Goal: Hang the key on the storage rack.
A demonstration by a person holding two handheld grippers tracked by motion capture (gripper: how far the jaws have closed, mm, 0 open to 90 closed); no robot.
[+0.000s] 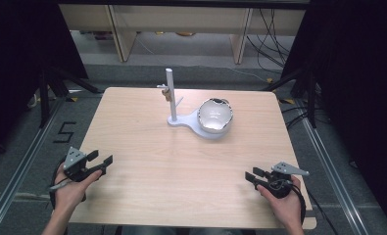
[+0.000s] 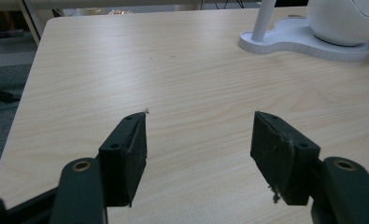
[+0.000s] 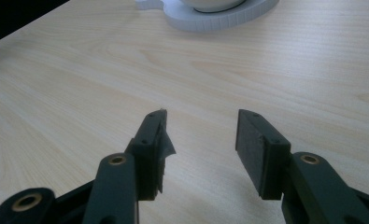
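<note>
Both the left gripper [image 1: 99, 163] and right gripper [image 1: 256, 175] rest fingers apart, empty, at the counter's [image 1: 147, 147] near corners, the white stand [image 1: 173, 120] with its bowl [image 1: 214, 116] lying well ahead, slightly nearer the right.

Bowl [image 1: 214, 116] on stand [image 1: 183, 120], far centre of table [image 1: 181, 161].

My table [image 1: 147, 147] is pale wood-grain; on it, a white stand [image 1: 181, 120] holds a silvery-white bowl [image 1: 214, 116]. My jaws are black.

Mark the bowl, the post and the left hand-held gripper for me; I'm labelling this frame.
bowl [image 1: 214, 116], high view, shiny inside.
post [image 1: 171, 93], high view, middle of the white shaft.
left hand-held gripper [image 1: 99, 163], high view, gap between its open tips.
</note>
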